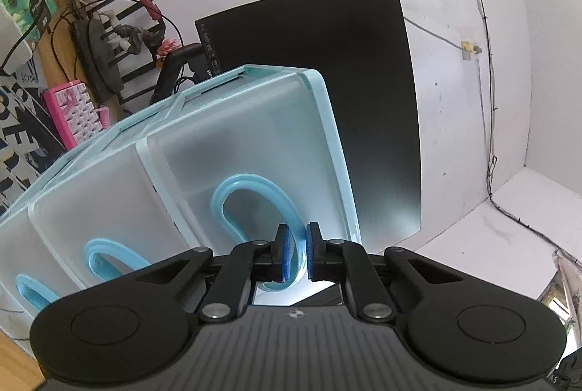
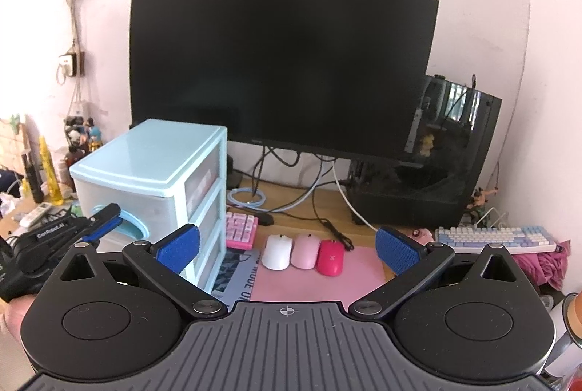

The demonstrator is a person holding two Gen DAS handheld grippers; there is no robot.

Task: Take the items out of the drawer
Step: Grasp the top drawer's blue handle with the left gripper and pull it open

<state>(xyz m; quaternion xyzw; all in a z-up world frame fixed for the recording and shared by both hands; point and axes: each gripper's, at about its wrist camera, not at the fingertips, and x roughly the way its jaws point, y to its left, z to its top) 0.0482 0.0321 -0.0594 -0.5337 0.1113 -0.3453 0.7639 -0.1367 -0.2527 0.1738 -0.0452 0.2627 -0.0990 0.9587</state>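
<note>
A left gripper (image 1: 295,254) pinches the blue loop handle (image 1: 254,205) of the top drawer (image 1: 240,154) in a pale blue 3-drawer plastic cabinet (image 2: 160,172) on a wooden desk (image 2: 309,212), its 2 blue pads (image 1: 288,254) pressed against either side of the loop's thin band. The grip sits on the loop's outer curve, a hold that looks chosen so a straight pull would slide the drawer forward rather than twist it.

The right wrist view shows the same grip from the side: the left gripper reaches the handle at the cabinet's front while the right gripper (image 2: 287,251) hangs back over the desk, its fingers spread wide and holding nothing. That waiting posture suggests it is being kept free to reach in once the drawer is out. The drawer front appears flush, or nearly so, with the frame, so the opening seems not yet done.

The items to be taken are inside the frosted drawers; a faint pinkish shape shows through the top drawer's side wall (image 2: 202,178), but what it is cannot be told.

The cabinet stands in front of a dark monitor (image 2: 280,63). Beside it on the desk lie a pink keypad (image 2: 240,230) and 3 computer mice, white (image 2: 277,251), pale pink (image 2: 306,251) and hot pink (image 2: 331,256), the mice resting on a pink mat (image 2: 327,285) that offers a bare spot for setting items down.
</note>
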